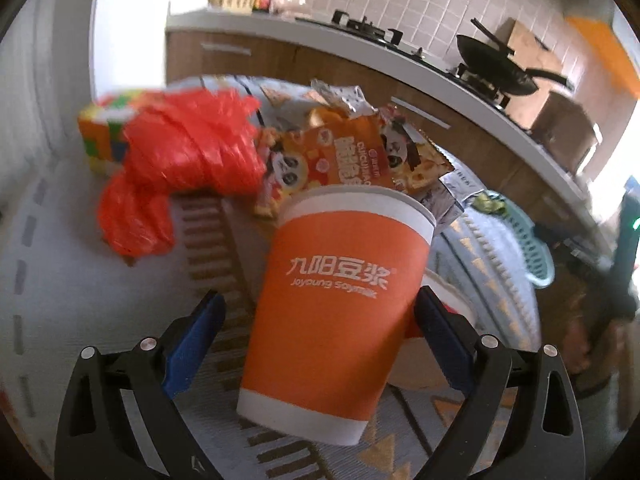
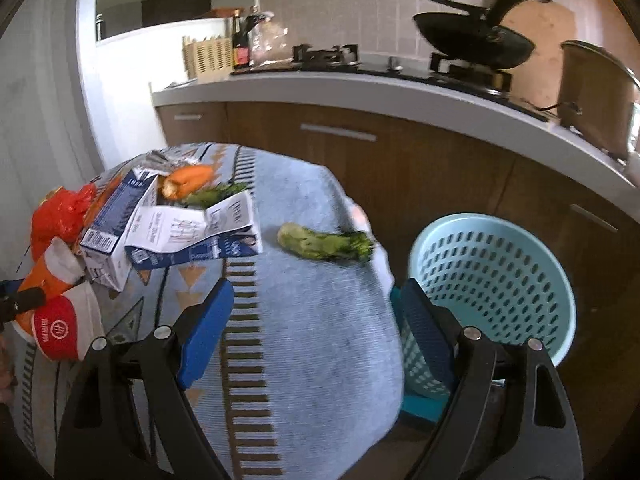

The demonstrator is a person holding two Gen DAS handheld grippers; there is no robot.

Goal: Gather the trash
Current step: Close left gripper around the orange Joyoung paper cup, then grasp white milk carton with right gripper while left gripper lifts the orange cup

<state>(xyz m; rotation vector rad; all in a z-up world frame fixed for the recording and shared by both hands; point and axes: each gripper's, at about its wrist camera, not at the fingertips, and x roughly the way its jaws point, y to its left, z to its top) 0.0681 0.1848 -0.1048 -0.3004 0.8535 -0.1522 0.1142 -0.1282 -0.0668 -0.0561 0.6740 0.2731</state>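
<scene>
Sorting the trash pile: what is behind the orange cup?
Behind the orange cup lie panda snack wrappers, with a red bag to their left. A red-and-white cup peeks out at its right. The cup hides the wrappers' lower edges and the cloth beneath.

Behind the table with its patterned blue cloth (image 2: 320, 320) we see a white countertop (image 2: 360, 88) over brown wooden cabinets (image 2: 400, 160), a gas hob (image 2: 400, 66) carrying a black wok (image 2: 476, 42), a steel pot (image 2: 596, 92), a dark sauce bottle (image 2: 241, 42) and a tiled wall (image 2: 340, 4).
</scene>
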